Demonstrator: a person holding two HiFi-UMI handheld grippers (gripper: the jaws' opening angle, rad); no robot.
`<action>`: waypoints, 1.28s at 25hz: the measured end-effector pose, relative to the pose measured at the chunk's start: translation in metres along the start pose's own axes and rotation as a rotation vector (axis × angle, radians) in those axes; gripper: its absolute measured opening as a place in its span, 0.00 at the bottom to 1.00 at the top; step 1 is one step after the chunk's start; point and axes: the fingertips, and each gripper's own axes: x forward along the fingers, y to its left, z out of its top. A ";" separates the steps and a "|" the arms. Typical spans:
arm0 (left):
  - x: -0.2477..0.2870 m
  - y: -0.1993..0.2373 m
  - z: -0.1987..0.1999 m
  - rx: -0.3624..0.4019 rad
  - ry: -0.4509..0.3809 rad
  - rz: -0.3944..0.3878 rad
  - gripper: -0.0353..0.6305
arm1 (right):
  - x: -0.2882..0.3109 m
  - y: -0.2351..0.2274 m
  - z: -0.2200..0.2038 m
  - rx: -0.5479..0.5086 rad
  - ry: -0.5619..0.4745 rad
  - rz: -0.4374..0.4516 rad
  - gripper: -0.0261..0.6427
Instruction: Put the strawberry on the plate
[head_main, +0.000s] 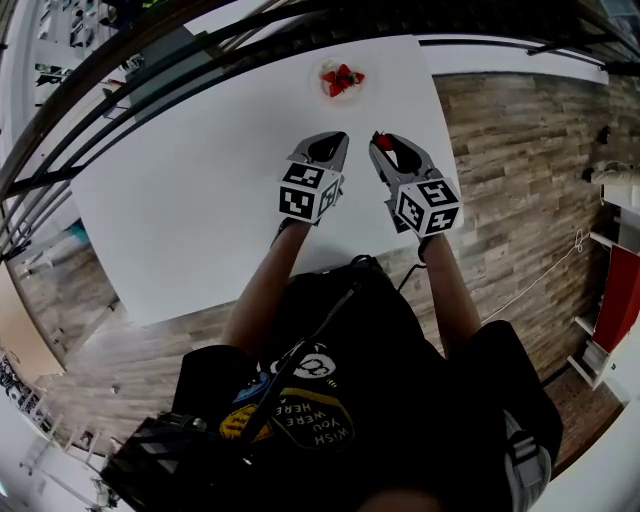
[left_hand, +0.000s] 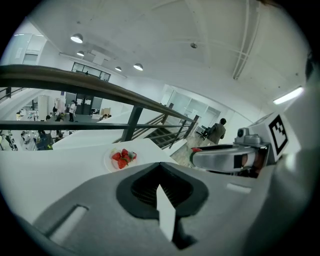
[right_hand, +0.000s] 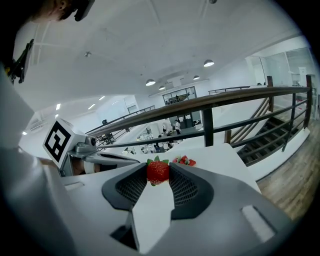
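Strawberry (right_hand: 158, 171), pinched in your right gripper (right_hand: 158, 168), could drop short of the plate (head_main: 321, 80) at the far edge of the table (head_main: 200, 200) if jolted; left gripper (left_hand: 160, 166) closed, empty.

The desk (head_main: 200, 190) is smooth, matt white, and the floor (head_main: 510, 150) is grained wood planks. The left tool (left_hand: 161, 170) and right tool (right_hand: 159, 170) look like matt grey plastic, with ribbed black pads (right_hand: 185, 187). The strawberry (right_hand: 158, 174) is glossy. The white plate (head_main: 322, 72) is perhaps plastic.
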 end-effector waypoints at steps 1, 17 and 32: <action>0.003 0.004 0.001 -0.004 0.004 0.001 0.06 | 0.005 -0.003 0.000 0.000 0.006 -0.004 0.25; 0.051 0.084 -0.007 -0.129 0.074 0.028 0.06 | 0.092 -0.054 -0.015 0.000 0.101 -0.061 0.25; 0.056 0.107 -0.025 -0.187 0.094 0.039 0.05 | 0.171 -0.089 -0.053 -0.225 0.263 -0.097 0.25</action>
